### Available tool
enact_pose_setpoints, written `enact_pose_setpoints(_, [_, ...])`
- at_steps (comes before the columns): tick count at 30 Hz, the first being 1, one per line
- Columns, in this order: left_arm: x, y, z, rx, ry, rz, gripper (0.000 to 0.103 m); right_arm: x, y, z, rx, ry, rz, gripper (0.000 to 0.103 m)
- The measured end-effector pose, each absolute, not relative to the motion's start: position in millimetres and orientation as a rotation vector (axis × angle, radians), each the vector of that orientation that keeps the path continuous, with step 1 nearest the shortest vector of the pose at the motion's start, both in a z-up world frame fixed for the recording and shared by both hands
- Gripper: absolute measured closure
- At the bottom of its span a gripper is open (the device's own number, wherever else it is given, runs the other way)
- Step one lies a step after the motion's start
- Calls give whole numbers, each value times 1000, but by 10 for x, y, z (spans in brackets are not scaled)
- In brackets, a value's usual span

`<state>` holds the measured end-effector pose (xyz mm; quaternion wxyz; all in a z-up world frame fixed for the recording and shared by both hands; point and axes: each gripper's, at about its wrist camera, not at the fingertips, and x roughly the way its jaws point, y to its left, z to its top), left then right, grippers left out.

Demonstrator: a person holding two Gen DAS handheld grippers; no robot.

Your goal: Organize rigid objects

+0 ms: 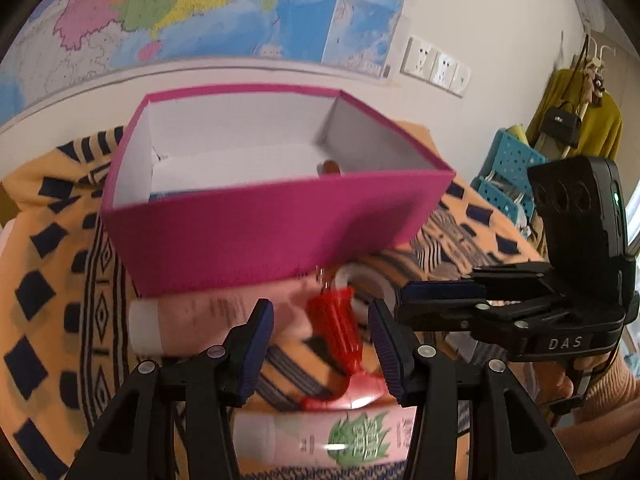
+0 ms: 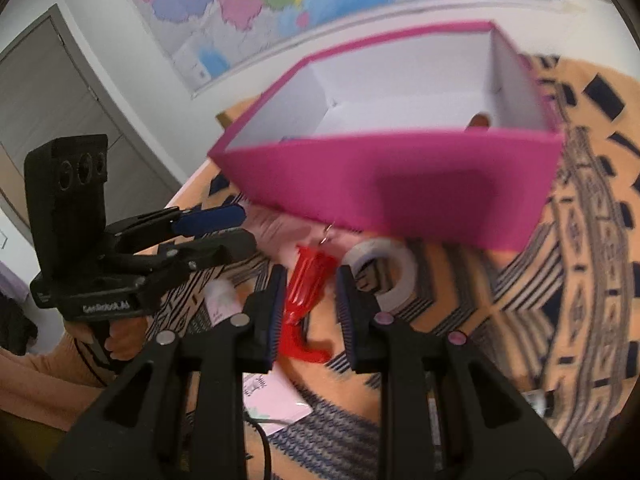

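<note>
A magenta box (image 1: pixel 260 232) with a white inside stands open on the orange patterned cloth, also in the right wrist view (image 2: pixel 400 184). In front of it lies a red plastic piece (image 1: pixel 340 328) with a small metal ring, beside a white tape roll (image 1: pixel 362 280). My left gripper (image 1: pixel 320 312) is open above the red piece, not touching it. My right gripper (image 2: pixel 312 280) hovers over the red piece (image 2: pixel 306 284) and the tape roll (image 2: pixel 386 276), its jaws a narrow gap apart with nothing pinched. Each gripper shows in the other's view: right (image 1: pixel 412 300), left (image 2: pixel 244 230).
A pink tube with a white cap (image 1: pixel 188 316) lies against the box's front. A second tube with a green leaf print (image 1: pixel 352 436) lies nearer. A brown round thing (image 1: pixel 330 167) sits inside the box. Blue perforated crates (image 1: pixel 508 168) stand at the right.
</note>
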<state>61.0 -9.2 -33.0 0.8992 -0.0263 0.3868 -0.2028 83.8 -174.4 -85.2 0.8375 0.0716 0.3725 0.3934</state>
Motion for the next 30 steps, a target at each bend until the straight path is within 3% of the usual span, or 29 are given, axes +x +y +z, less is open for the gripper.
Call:
enact_pose_setpoints(18, [390, -152, -566, -36, 852, -408, 53, 1017, -1392, -1101, 159, 871, 796, 75])
enact_pose_setpoints(22, [385, -168, -568, -35, 857, -409, 53, 1049, -1333, -1113, 159, 876, 791, 67])
enact_pose_setpoints(30, [409, -163, -607, -41, 871, -406, 53, 1111, -1256, -1143, 137, 880, 769, 67])
